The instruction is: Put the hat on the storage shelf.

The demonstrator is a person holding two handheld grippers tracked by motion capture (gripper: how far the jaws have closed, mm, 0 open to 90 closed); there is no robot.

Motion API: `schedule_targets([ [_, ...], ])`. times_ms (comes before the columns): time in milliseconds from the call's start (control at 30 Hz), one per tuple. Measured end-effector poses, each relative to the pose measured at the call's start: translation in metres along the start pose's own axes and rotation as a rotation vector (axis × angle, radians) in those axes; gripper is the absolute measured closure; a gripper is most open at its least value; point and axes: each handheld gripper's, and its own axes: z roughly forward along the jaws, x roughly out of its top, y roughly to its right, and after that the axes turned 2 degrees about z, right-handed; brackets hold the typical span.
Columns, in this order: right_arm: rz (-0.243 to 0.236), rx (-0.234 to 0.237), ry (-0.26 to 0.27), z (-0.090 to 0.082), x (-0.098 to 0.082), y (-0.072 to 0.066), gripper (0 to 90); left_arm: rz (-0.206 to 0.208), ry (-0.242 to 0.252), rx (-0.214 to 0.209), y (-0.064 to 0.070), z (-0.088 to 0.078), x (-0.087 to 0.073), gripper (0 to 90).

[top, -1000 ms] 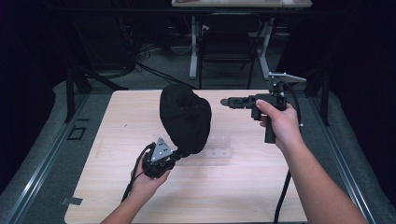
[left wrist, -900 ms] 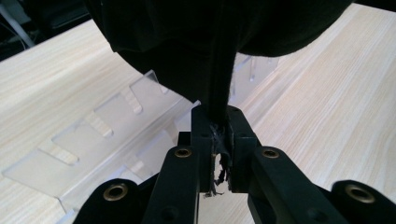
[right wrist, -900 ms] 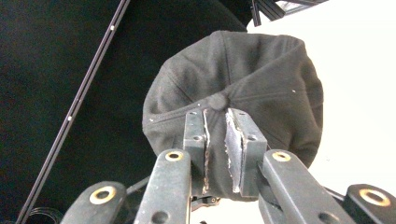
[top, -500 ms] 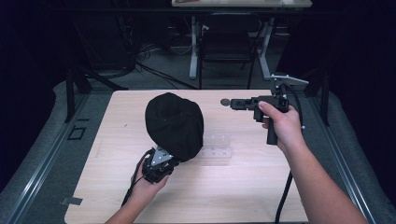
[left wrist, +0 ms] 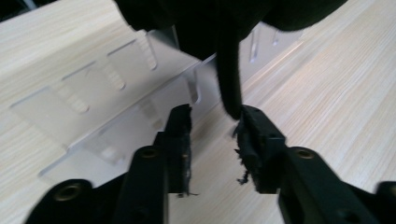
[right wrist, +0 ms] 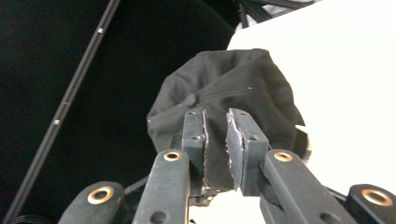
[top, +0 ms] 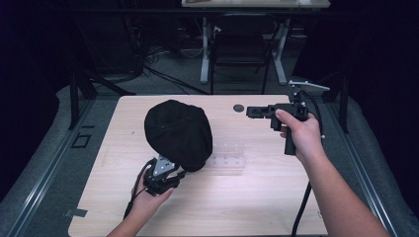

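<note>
One black fabric cap (top: pixel 179 132) hangs just ahead of the left gripper (left wrist: pixel 215 126), jaws apart; right gripper (top: pixel 253 111) held level, jaws barely apart, empty.

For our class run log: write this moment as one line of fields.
left tongs: open, by black cap | right tongs: empty, aloft | clear rack: on table

Dark room, grey floor (top: pixel 44 163)

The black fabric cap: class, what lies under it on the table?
Under the black fabric cap lies a clear plastic rack on the light wooden table; the rack's left part is covered. The left gripper is at the cap's edge.
</note>
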Motion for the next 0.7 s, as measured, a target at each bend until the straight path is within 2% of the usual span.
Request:
schedule_targets([
  [167, -0.016, -0.027, -0.005, -0.003, -0.004, 0.000, 76.5, -0.040, 0.005, 0.024, -0.010, -0.016, -0.008, 56.2],
  [333, -0.049, -0.086, -0.003, -0.006, -0.009, -0.002, 75.6, -0.098, 0.037, 0.046, -0.022, -0.028, -0.018, 52.3],
  [400, -0.067, -0.110, -0.007, -0.007, -0.011, -0.002, 75.2, -0.121, 0.053, 0.051, -0.027, -0.030, -0.022, 50.8],
  [433, -0.073, -0.119, -0.008, -0.006, -0.013, -0.001, 75.2, -0.146, 0.066, 0.052, -0.032, -0.032, -0.026, 49.9],
  [500, -0.078, -0.126, -0.014, -0.006, -0.015, 0.000, 75.0, -0.160, 0.070, 0.050, -0.034, -0.032, -0.029, 48.7],
  [567, -0.085, -0.134, -0.017, -0.006, -0.017, 0.000, 75.0, -0.167, 0.063, 0.046, -0.037, -0.031, -0.032, 48.2],
  [600, -0.093, -0.148, -0.017, -0.006, -0.019, 0.002, 74.7, -0.174, 0.042, 0.054, -0.039, -0.031, -0.035, 47.9],
  [700, -0.090, -0.158, -0.021, -0.006, -0.023, 0.007, 74.6, -0.186, 0.037, 0.063, -0.041, -0.029, -0.040, 47.3],
])
